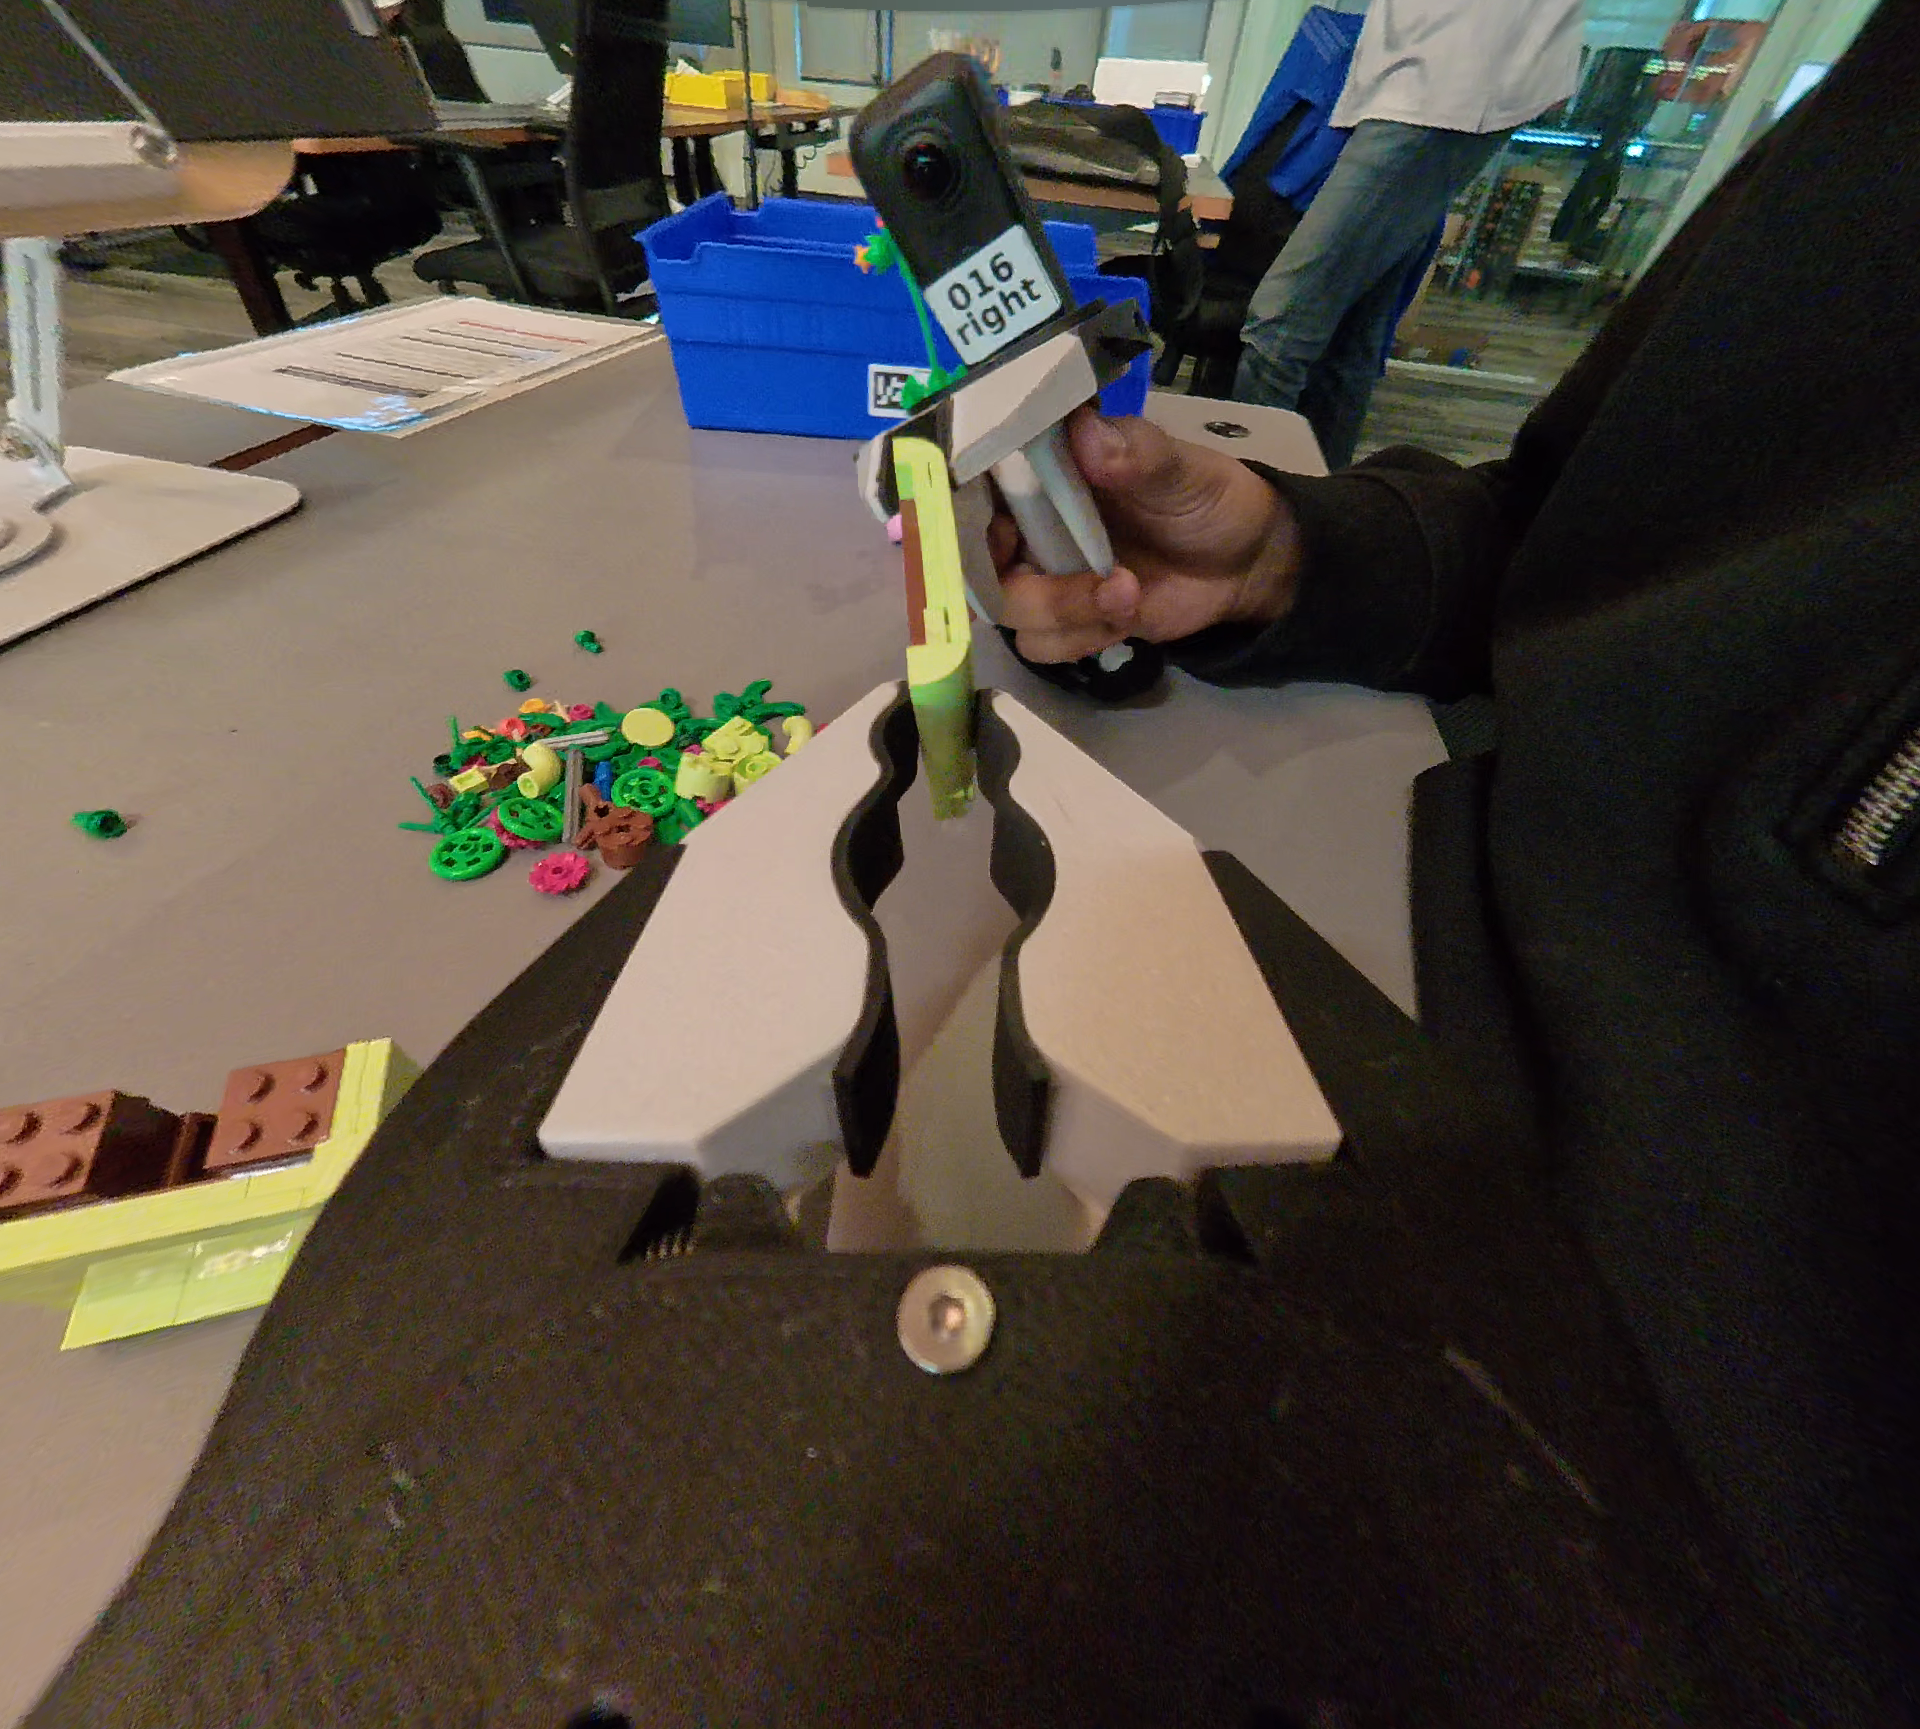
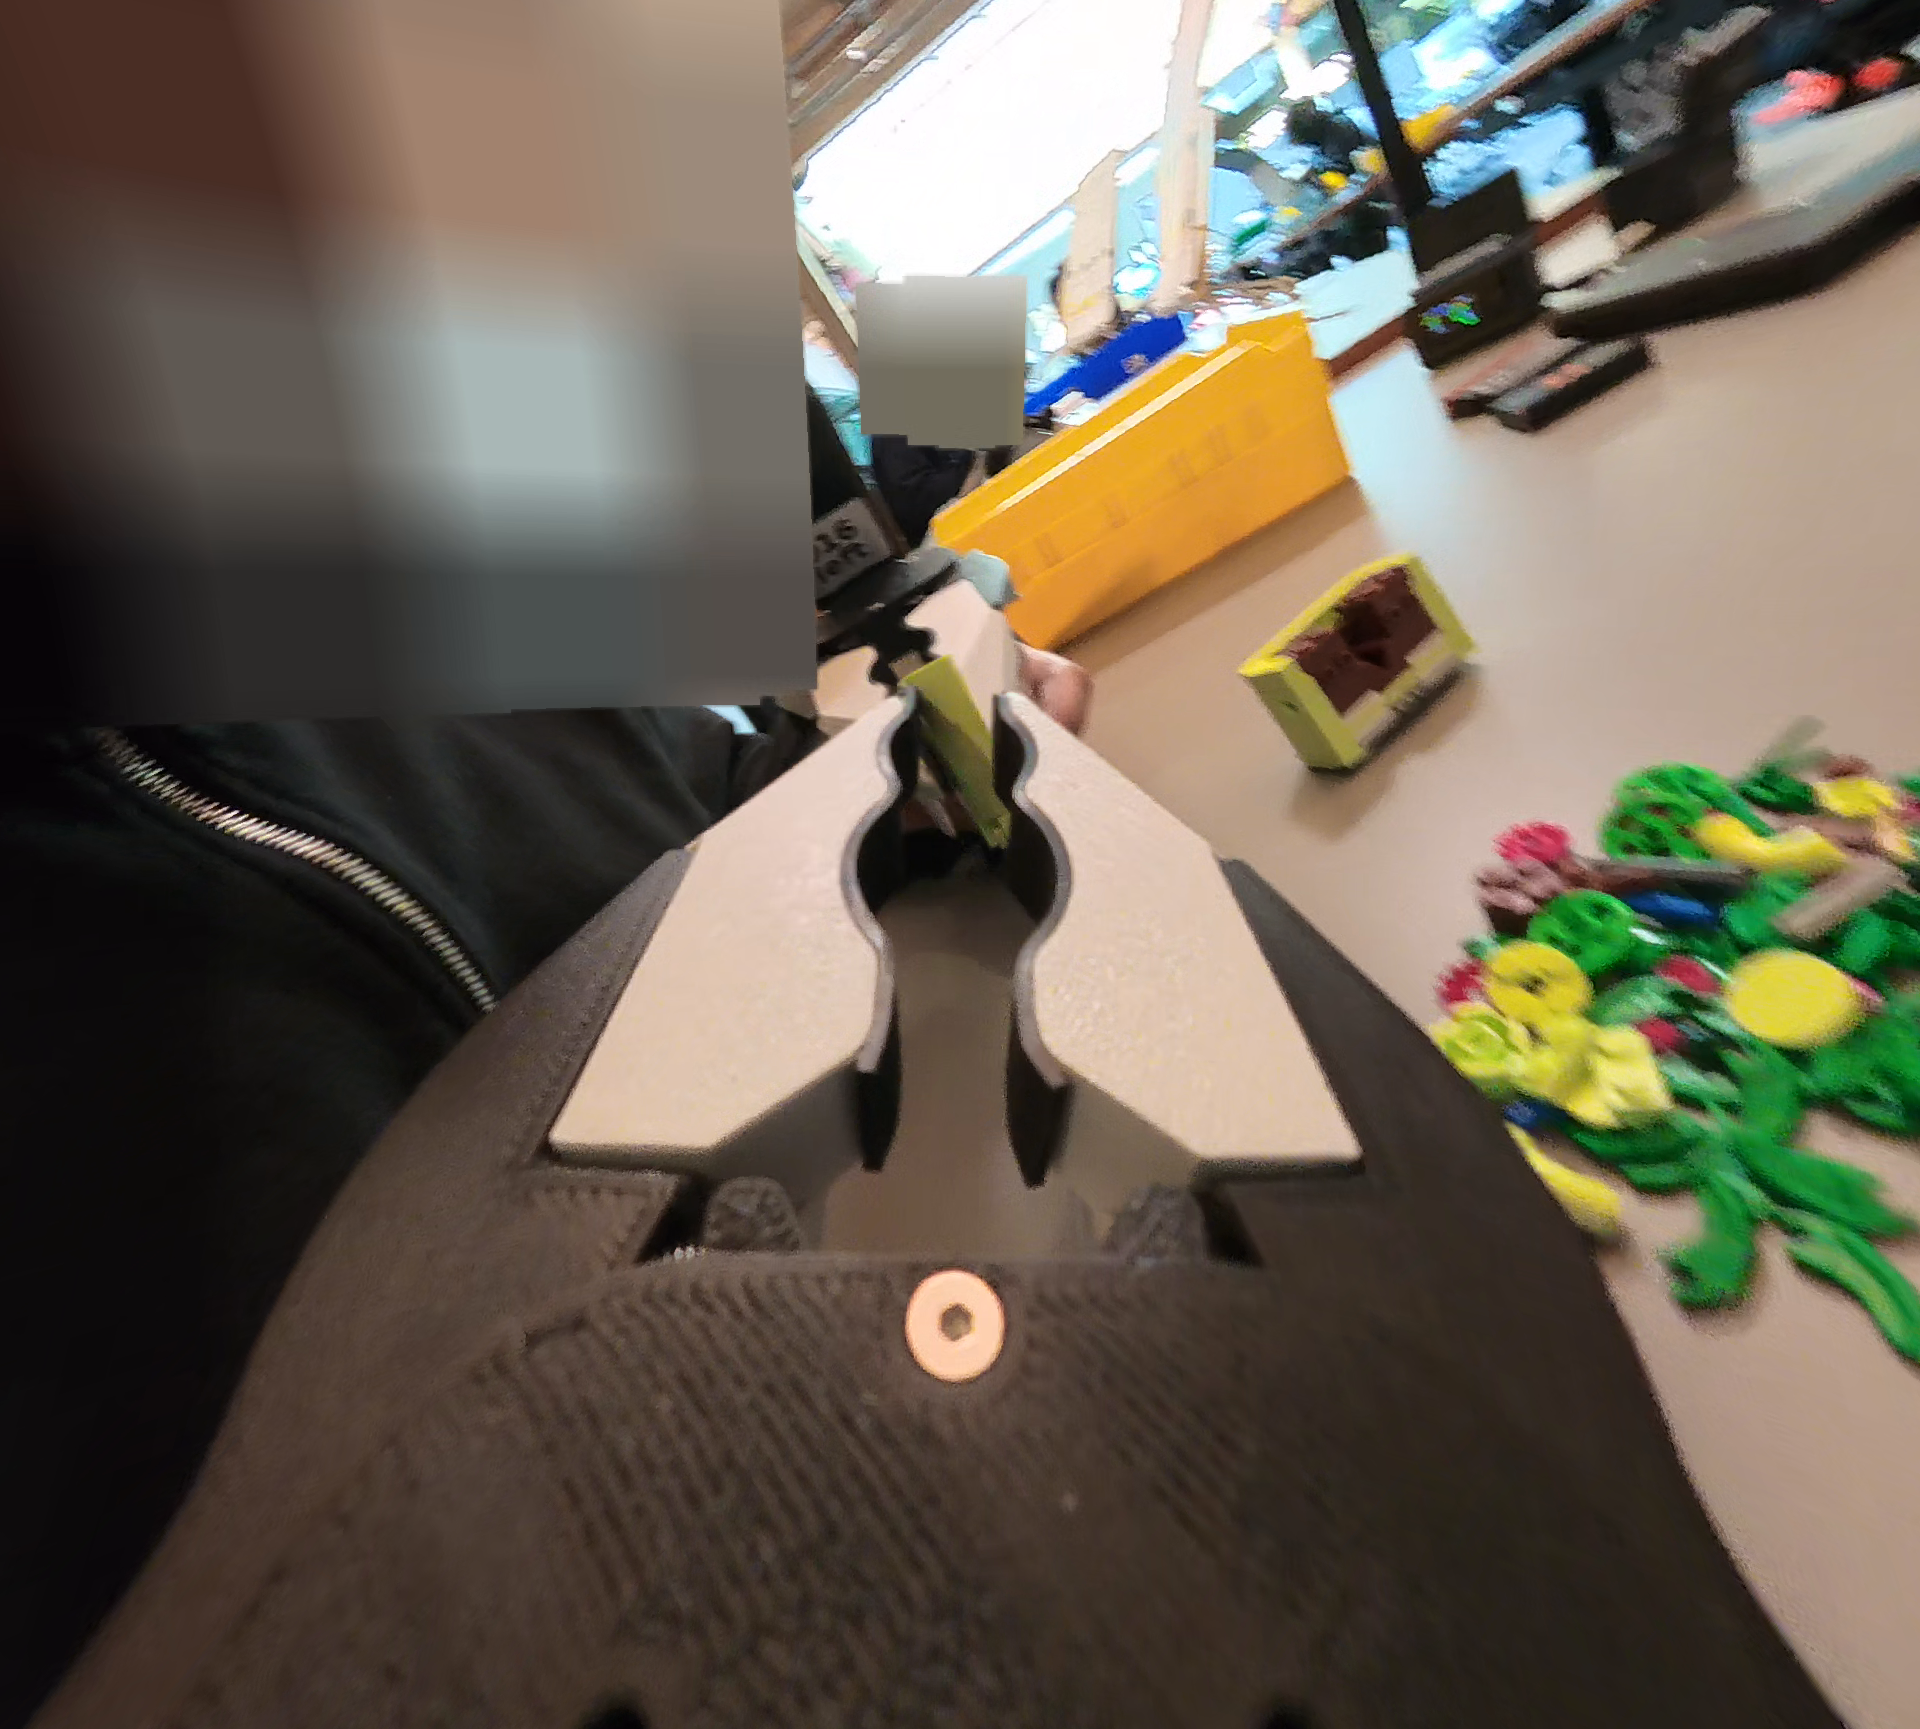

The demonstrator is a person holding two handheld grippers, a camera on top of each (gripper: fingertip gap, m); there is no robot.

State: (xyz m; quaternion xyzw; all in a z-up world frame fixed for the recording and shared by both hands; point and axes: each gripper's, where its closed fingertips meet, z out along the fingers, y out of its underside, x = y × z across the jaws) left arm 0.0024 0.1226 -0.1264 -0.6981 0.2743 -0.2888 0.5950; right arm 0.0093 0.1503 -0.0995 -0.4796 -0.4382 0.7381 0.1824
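A flat lime-green brick piece (image 1: 940, 599) with a brown strip on one side is held up in the air between both grippers. My left gripper (image 1: 945, 713) is shut on its lower end. My right gripper (image 1: 920, 458), held by a hand (image 1: 1164, 536), is shut on its upper end. A thin green stem with a small flower (image 1: 914, 297) rises from that end. In the right wrist view the lime piece (image 2: 961, 744) sits between my right gripper's tips (image 2: 954, 723), with the left gripper (image 2: 925, 656) just beyond it.
A lime-and-brown box build (image 1: 208, 1191) (image 2: 1351, 671) stands on the grey table (image 1: 520, 557). A pile of small green, yellow and pink pieces (image 1: 603, 775) (image 2: 1714, 1004) lies nearby. A blue bin (image 1: 790, 308), a yellow bin (image 2: 1164, 484), a paper sheet (image 1: 395, 360) and a stand base (image 1: 125, 526) sit farther off. The gap from one gripper's tips to the other's is roughly 5 cm.
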